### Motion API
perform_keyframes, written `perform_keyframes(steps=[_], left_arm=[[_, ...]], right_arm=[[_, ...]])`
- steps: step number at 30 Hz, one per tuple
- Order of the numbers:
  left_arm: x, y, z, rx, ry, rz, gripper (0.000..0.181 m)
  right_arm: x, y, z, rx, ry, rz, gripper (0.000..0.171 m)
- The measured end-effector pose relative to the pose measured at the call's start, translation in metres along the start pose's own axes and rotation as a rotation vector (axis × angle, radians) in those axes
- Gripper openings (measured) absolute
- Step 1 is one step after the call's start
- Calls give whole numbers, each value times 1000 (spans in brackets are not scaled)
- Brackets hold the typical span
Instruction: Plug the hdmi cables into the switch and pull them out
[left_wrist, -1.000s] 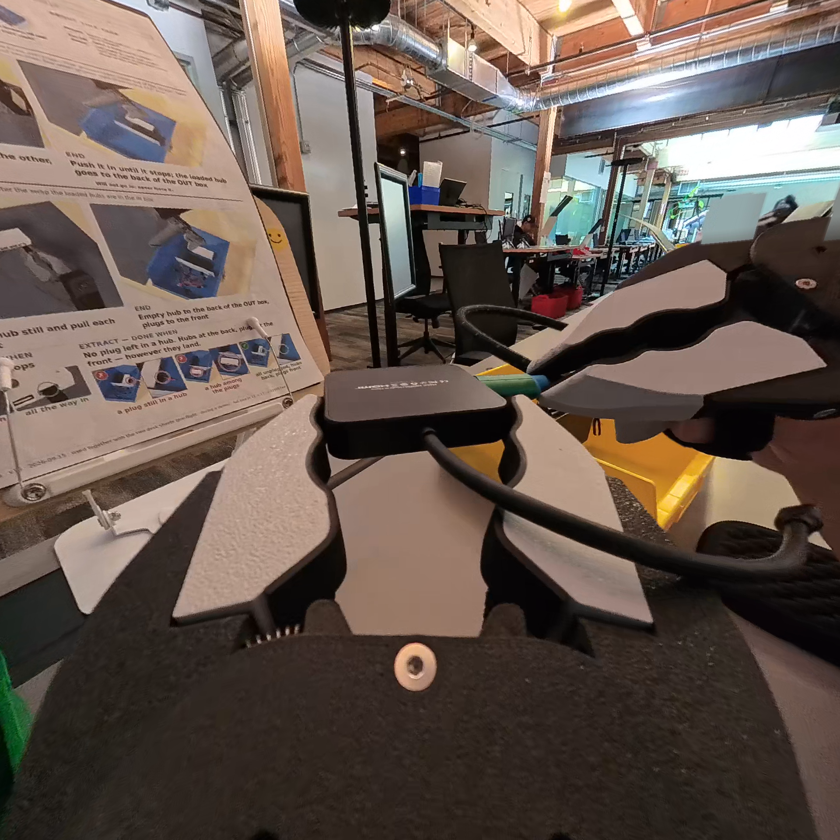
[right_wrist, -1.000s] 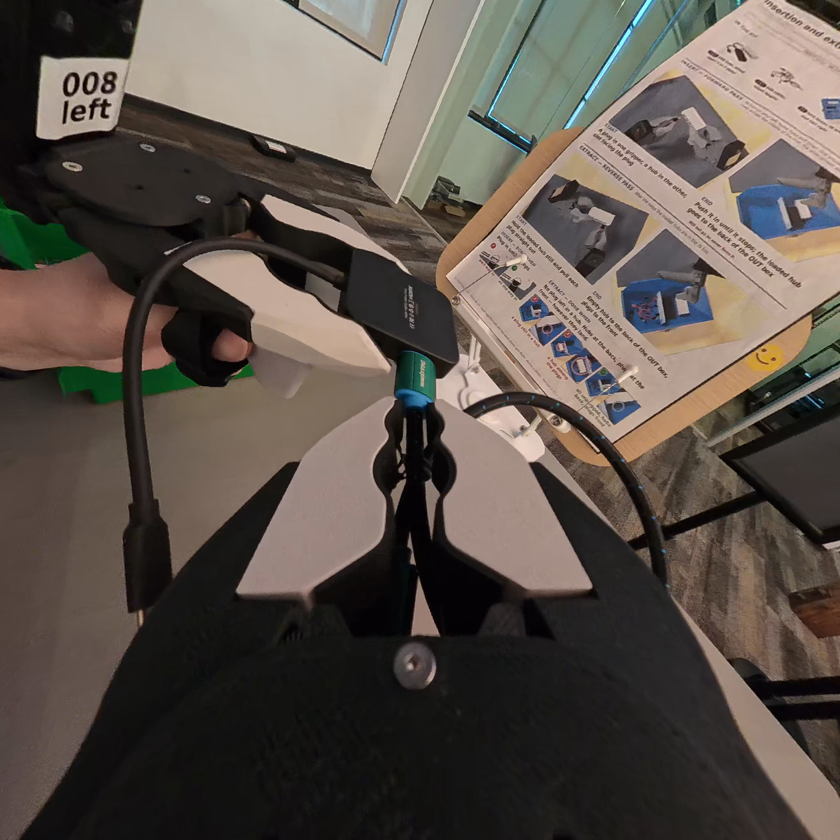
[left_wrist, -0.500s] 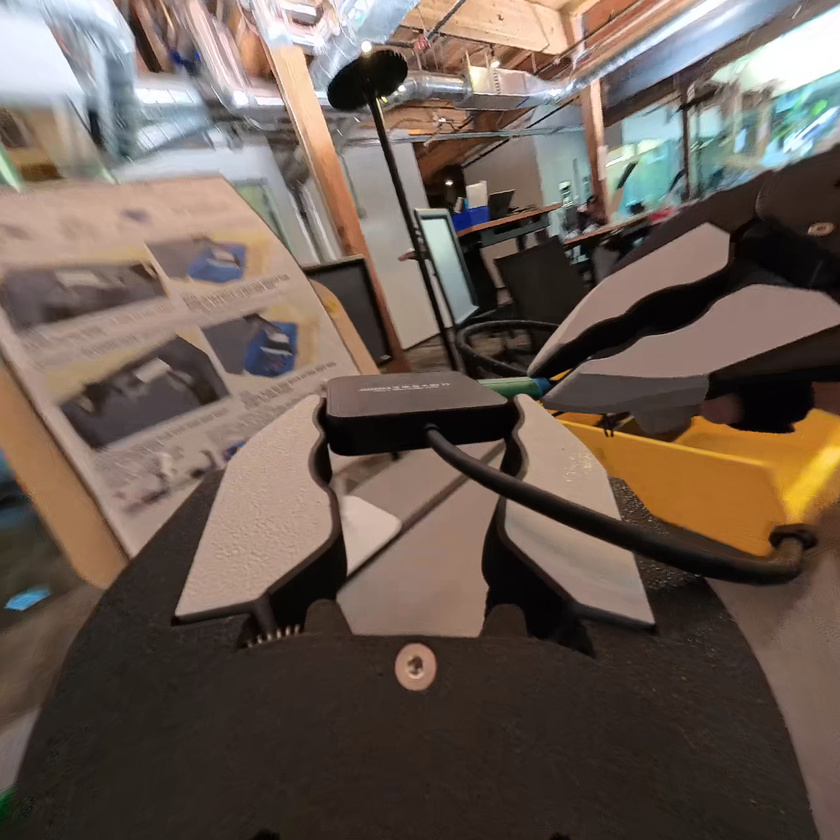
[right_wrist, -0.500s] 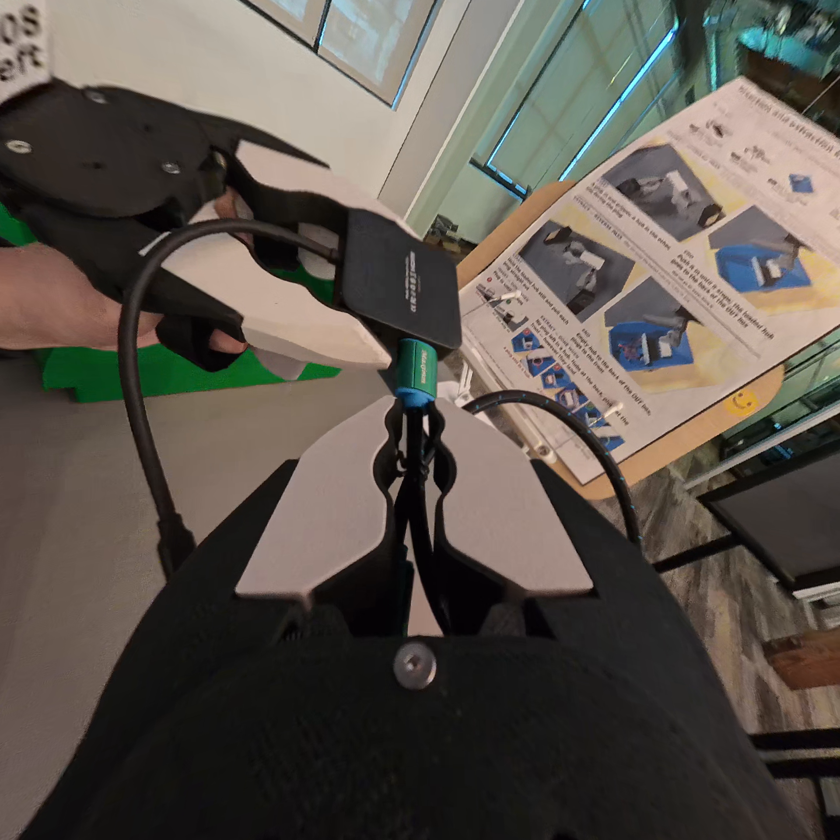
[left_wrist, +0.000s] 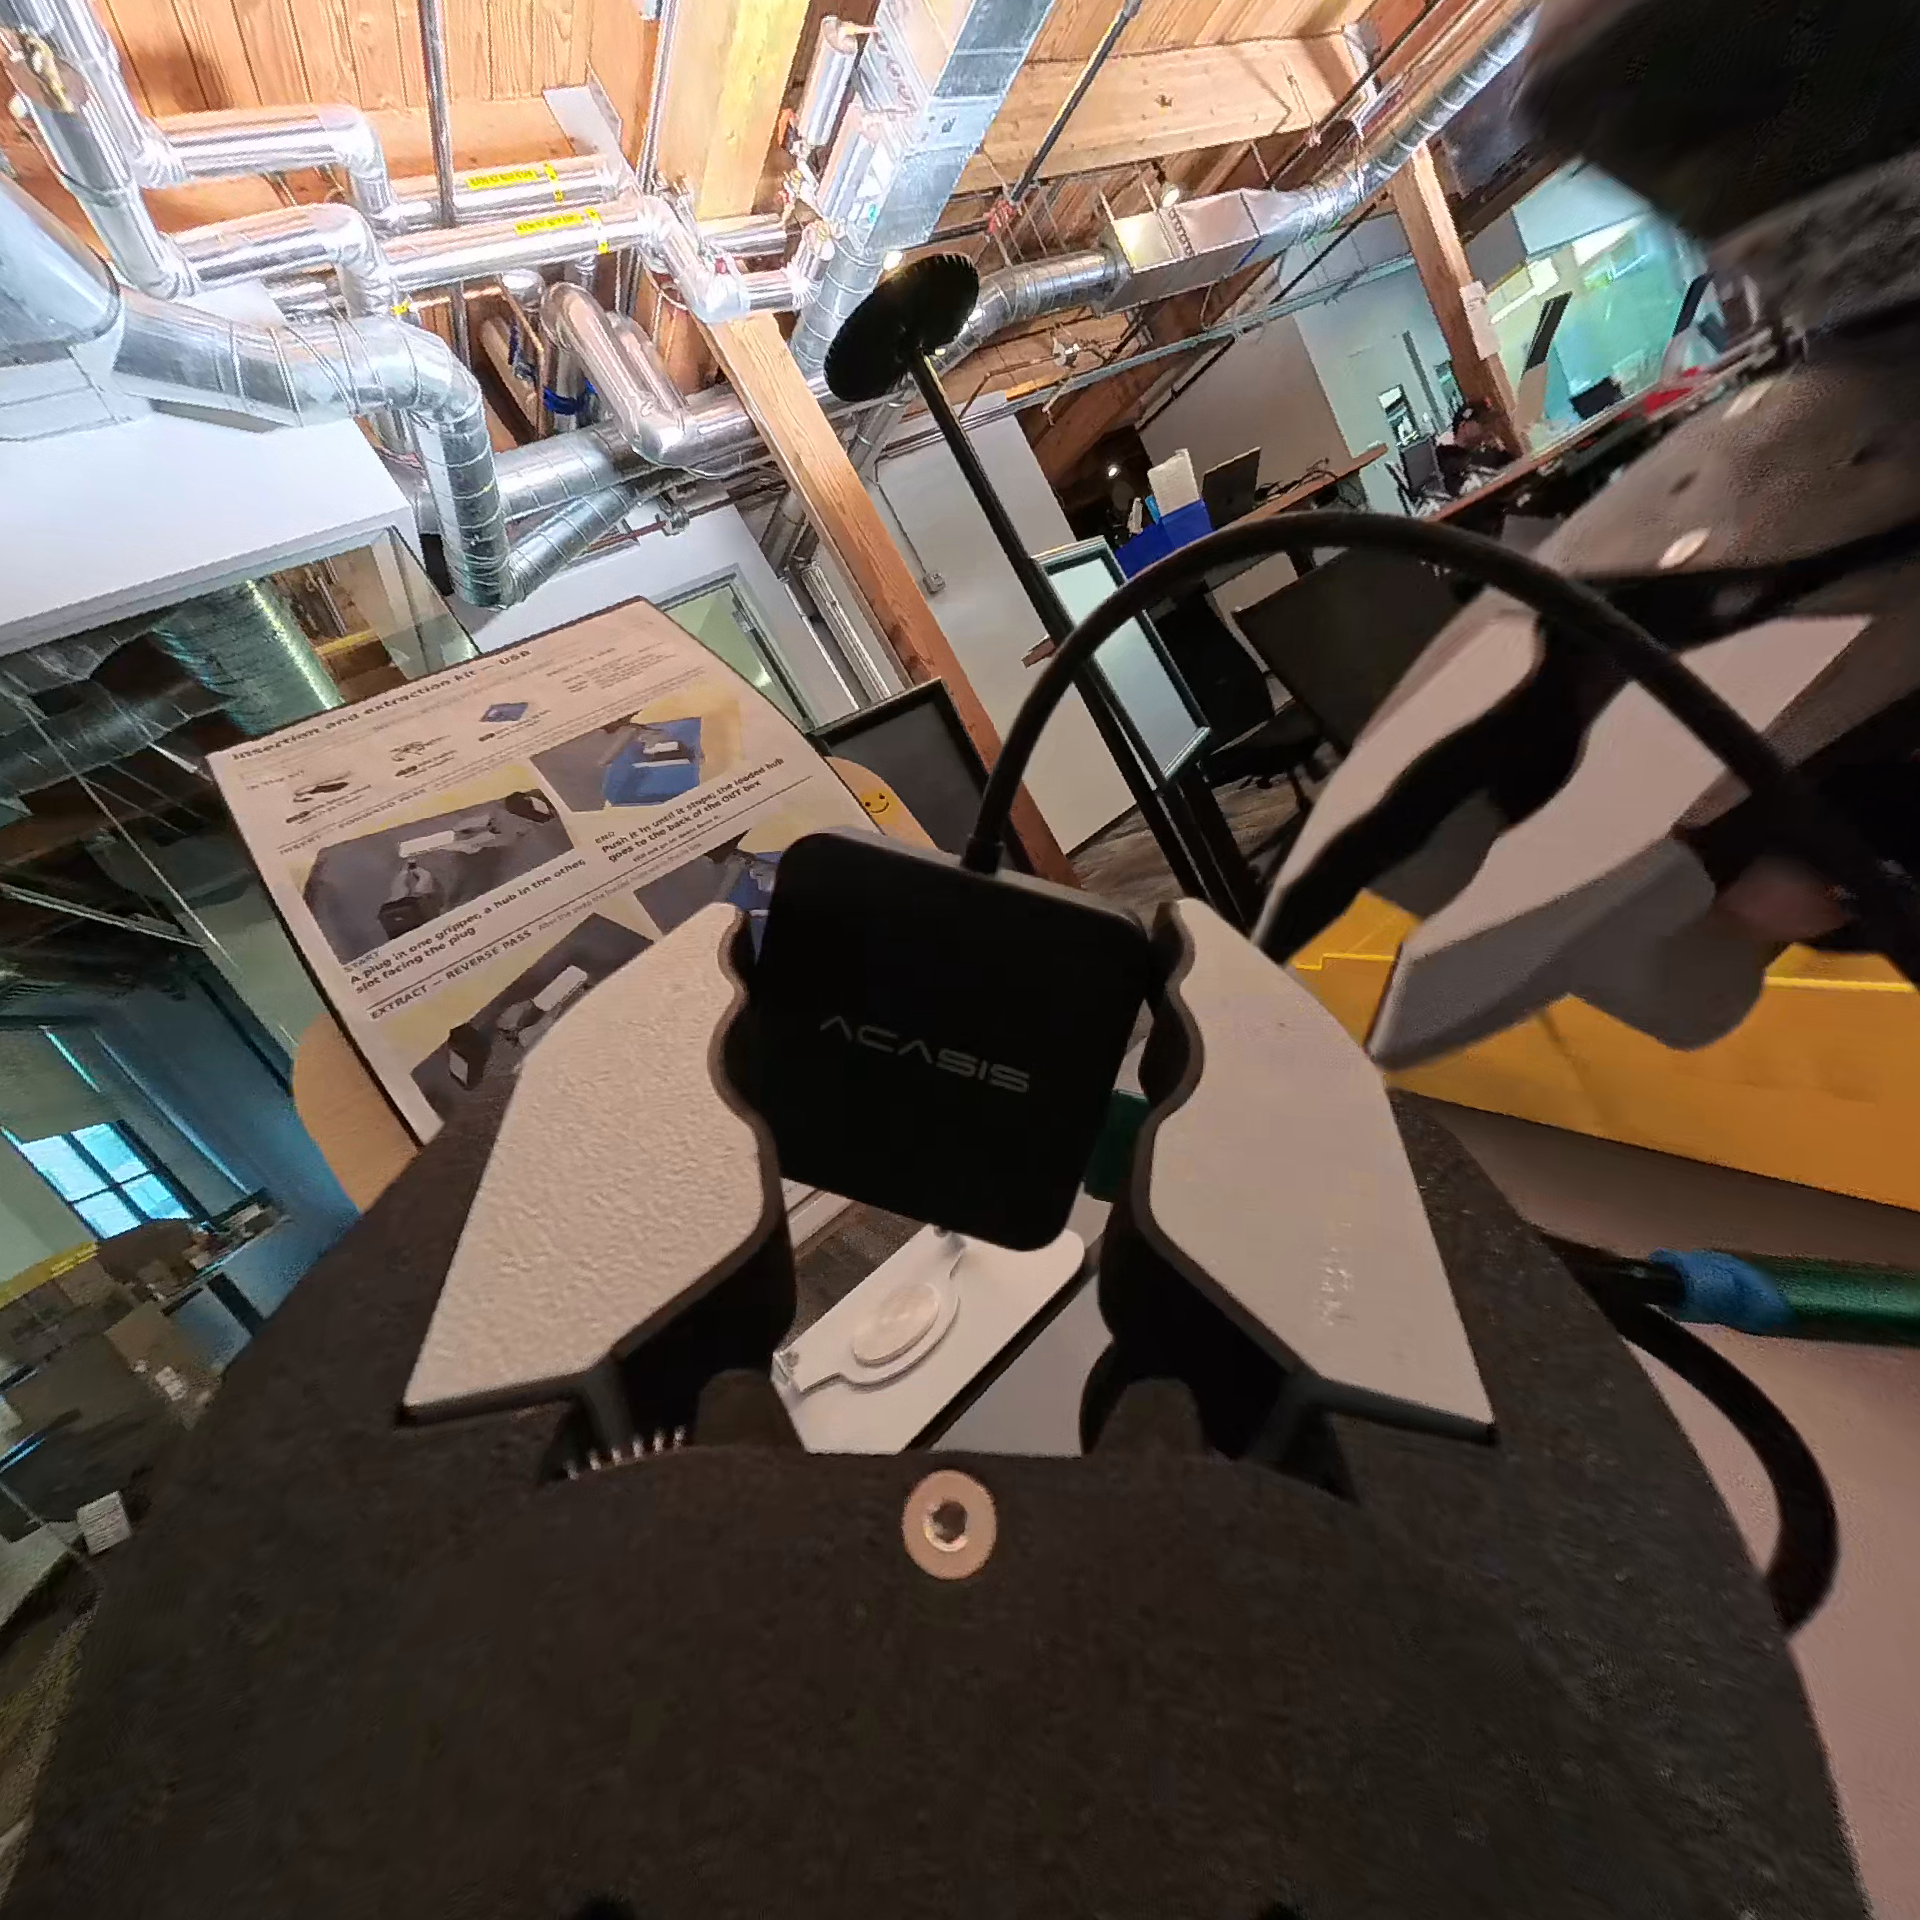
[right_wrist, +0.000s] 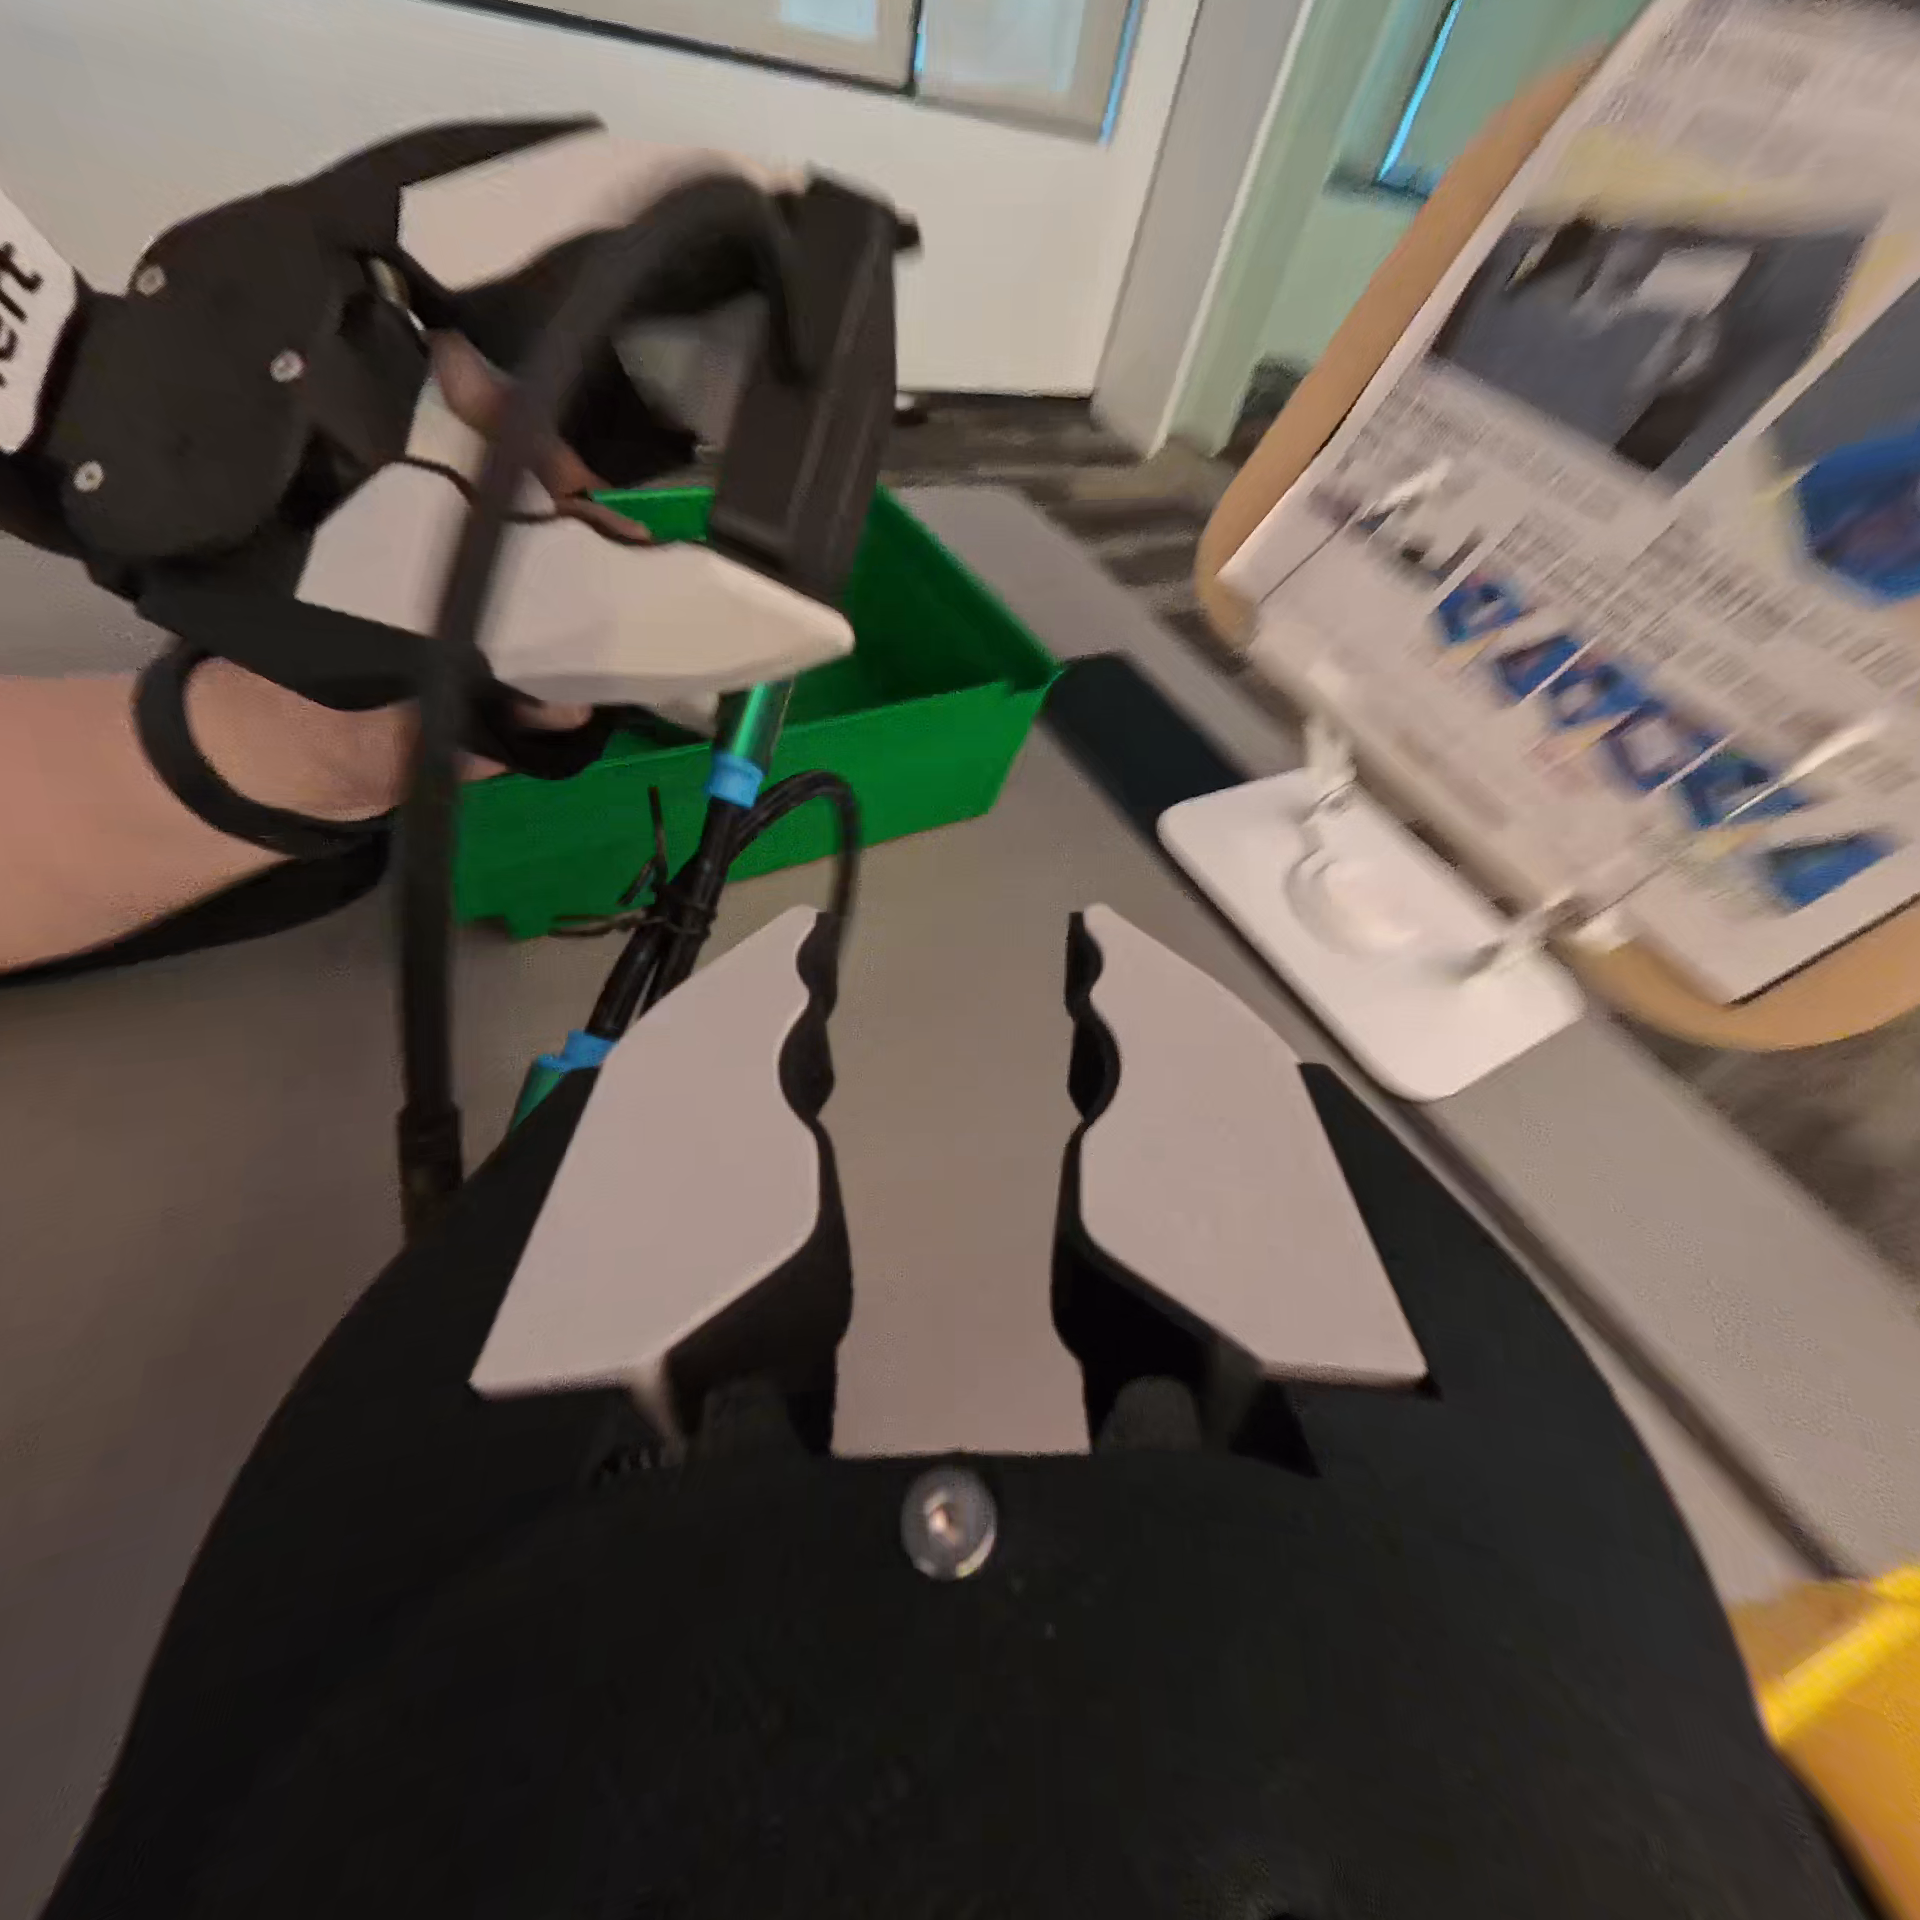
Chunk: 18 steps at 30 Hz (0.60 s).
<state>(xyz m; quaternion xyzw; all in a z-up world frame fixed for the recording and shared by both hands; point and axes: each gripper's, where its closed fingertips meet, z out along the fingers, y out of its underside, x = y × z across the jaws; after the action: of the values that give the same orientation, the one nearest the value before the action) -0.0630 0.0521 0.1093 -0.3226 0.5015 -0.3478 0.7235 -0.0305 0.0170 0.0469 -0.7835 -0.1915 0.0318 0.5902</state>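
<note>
My left gripper (left_wrist: 951, 914) is shut on the black square switch (left_wrist: 935, 1039), pads on its two sides, and holds it tilted above the table. The right wrist view shows this switch (right_wrist: 810, 416) edge-on in that gripper. A green plug with a blue collar (right_wrist: 750, 727) hangs below the switch; its top is hidden behind a white finger. Its bundled black cable (right_wrist: 665, 935) droops to a second green plug (right_wrist: 551, 1075). My right gripper (right_wrist: 945, 920) is open with nothing between its pads, just right of the cable. The switch's own black lead (left_wrist: 1351, 551) arcs overhead.
A green bin (right_wrist: 914, 727) stands on the grey table behind the cable. A yellow bin (left_wrist: 1662, 1091) stands at the right. An instruction sheet on a board (left_wrist: 499, 831) stands on a white stand base (right_wrist: 1371, 935). A person's hand holds the left gripper.
My right gripper opened, let go of the green plug's cable and drew back. My left gripper tipped the switch up and turned it, so the cable now hangs below it.
</note>
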Motion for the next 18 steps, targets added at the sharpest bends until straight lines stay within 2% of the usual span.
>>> perform_keyframes(steps=[7,12,13,17,18], left_arm=[[6,-1,0,8,35,25,72],[17,-4,0,12,73,43,72],[20,-4,0,12,88,45,72],[31,-5,0,11,163,19,72],[32,-4,1,5,175,15,72]], right_arm=[[-24,5,16,99,-390,448,40],[-47,9,26,112,-597,608,41],[-52,7,26,121,-652,645,39],[-67,3,15,133,-865,712,12],[-67,4,15,127,-868,700,9]])
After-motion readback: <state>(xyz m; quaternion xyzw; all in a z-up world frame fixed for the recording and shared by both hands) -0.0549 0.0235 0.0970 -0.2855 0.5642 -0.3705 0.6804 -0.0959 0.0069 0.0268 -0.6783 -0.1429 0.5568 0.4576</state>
